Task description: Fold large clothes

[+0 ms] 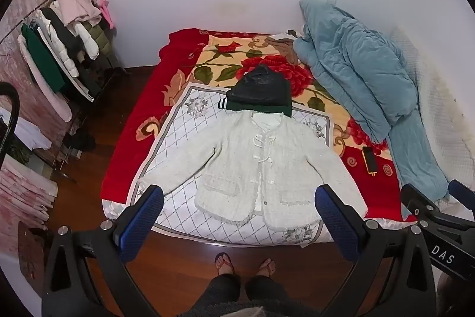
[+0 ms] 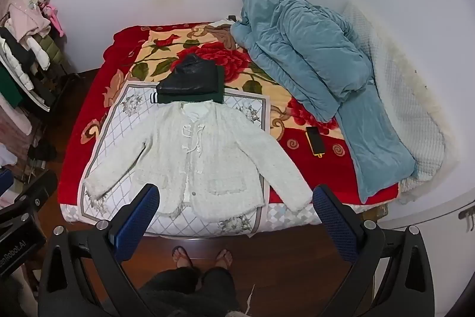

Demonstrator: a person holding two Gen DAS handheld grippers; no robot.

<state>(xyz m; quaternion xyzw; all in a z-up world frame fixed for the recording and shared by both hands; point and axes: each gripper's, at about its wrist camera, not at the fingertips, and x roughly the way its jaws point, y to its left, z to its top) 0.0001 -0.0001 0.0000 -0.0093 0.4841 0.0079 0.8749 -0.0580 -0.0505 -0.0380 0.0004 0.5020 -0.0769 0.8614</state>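
Held high above the foot of the bed [image 1: 118, 186], well clear of any cloth: left gripper [image 1: 239, 205] with jaws spread wide, nothing between them; right gripper [image 2: 236, 202] likewise wide apart and empty. Probably raised that way to take in the whole garment before choosing a grasp.

Lay flat and face up on the checked white sheet [image 1: 178, 138]: a cream tweed jacket [image 1: 261, 168], front closed by its ties, collar toward the wall, hem toward the bed's foot, both sleeves spread outward and down. Looked deliberately smoothed out, so that a fold could start cleanly. No fold yet made in it, by the look of it.

Stacked just beyond the collar, touching it: 2 folded garments, a black leather piece [image 1: 262, 89] on a dark green one [image 1: 282, 109], presumably finished work set aside.

Off to the right on the red floral blanket [image 1: 365, 192]: a phone [image 1: 370, 160], apart from the jacket, beside a heaped blue quilt [image 1: 356, 70].

Likely next: a sleeve cuff or shoulder edge to be pinched and carried across the front.
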